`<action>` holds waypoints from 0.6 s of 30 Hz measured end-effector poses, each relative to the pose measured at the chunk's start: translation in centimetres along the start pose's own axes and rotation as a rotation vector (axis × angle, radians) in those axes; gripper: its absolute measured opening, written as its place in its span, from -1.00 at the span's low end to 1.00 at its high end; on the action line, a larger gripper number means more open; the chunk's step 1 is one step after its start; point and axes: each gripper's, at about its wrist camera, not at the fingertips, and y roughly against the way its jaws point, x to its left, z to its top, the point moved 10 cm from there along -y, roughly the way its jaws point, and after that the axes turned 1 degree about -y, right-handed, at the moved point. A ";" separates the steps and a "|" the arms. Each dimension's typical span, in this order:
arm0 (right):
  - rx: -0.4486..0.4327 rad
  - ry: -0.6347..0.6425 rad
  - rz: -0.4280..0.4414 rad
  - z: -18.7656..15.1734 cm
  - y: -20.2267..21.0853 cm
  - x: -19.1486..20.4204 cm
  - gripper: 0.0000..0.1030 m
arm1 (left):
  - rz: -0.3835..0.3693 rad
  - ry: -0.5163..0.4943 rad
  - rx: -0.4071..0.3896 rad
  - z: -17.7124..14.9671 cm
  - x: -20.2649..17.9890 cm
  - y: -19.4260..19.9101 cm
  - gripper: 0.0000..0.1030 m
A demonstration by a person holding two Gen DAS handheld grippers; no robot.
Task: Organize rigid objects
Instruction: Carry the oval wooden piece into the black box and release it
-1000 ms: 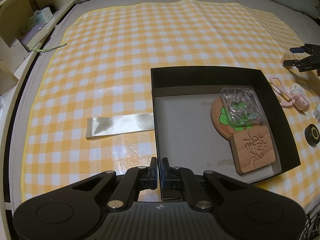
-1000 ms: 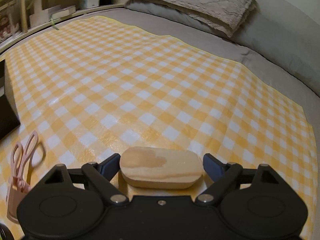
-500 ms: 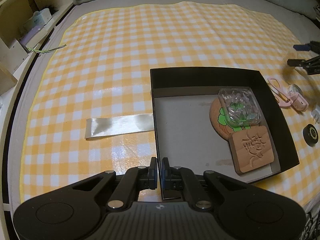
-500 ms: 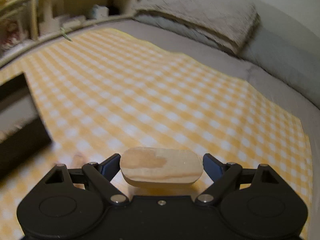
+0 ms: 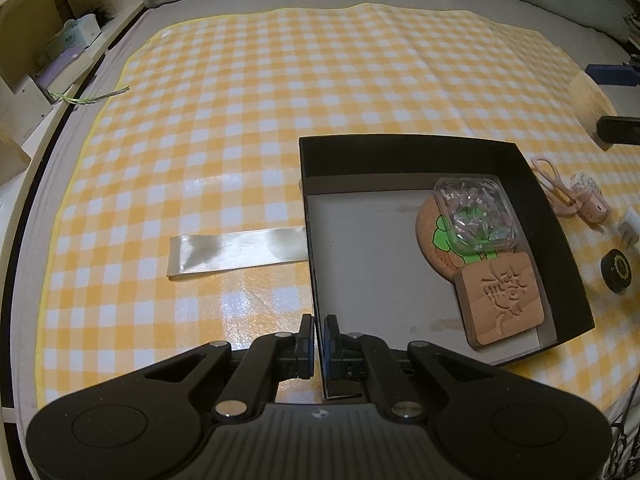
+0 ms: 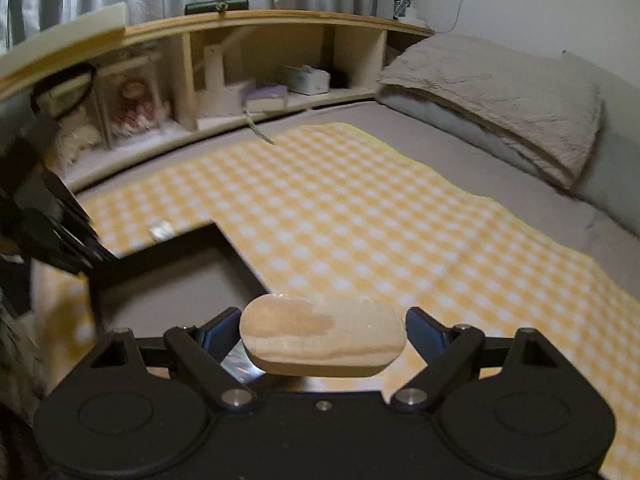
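Observation:
A black box [image 5: 404,158] with a grey floor lies on the yellow checked cloth. Inside it, at the right, are a clear plastic case [image 5: 474,212], a cork coaster [image 5: 430,228] with a green figure, and a carved wooden block [image 5: 500,298]. My left gripper [image 5: 320,344] is shut on the box's thin near-left wall. My right gripper [image 6: 322,334] is shut on an oval wooden block [image 6: 320,340], held between its blue pads above the cloth. The box [image 6: 188,240] lies blurred just ahead and left of it. In the left wrist view the right gripper [image 5: 600,104] hangs at the far right edge.
Right of the box lie pink scissors [image 5: 554,182], a small pink item [image 5: 590,206], a white plug [image 5: 630,230] and a black round piece [image 5: 618,276]. A shiny strip [image 5: 236,252] lies left of the box. A wooden shelf [image 6: 260,64] and a pillow [image 6: 500,96] border the bed.
My right gripper has risen and swung left with the oval block, bringing the box and shelf into its view. The left gripper and the box have not moved.

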 end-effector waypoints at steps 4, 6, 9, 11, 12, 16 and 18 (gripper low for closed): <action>0.020 -0.129 0.054 1.4 -1.3 3.0 0.73 | 0.004 -0.006 -0.002 0.1 -0.1 -0.1 -0.91; 0.045 -0.214 0.075 1.9 -2.5 4.1 0.73 | 0.002 -0.005 -0.003 0.0 -0.1 -0.1 -0.90; 0.091 -0.331 0.083 1.9 -4.4 5.4 0.73 | 0.000 -0.007 -0.007 0.1 -0.1 -0.1 -0.90; 0.115 -0.389 0.076 1.9 -5.7 6.3 0.73 | 0.002 -0.010 -0.010 0.0 -0.1 0.0 -0.90; 0.123 -0.413 0.068 1.8 -6.2 6.6 0.73 | 0.003 -0.012 -0.011 0.0 -0.1 0.0 -0.90; 0.152 -0.552 0.051 1.6 -8.6 7.5 0.73 | 0.000 -0.002 -0.010 0.0 -0.1 0.0 -0.90; 0.172 -0.598 0.032 1.3 -9.9 7.8 0.73 | 0.000 0.004 -0.012 0.0 -0.1 0.1 -0.91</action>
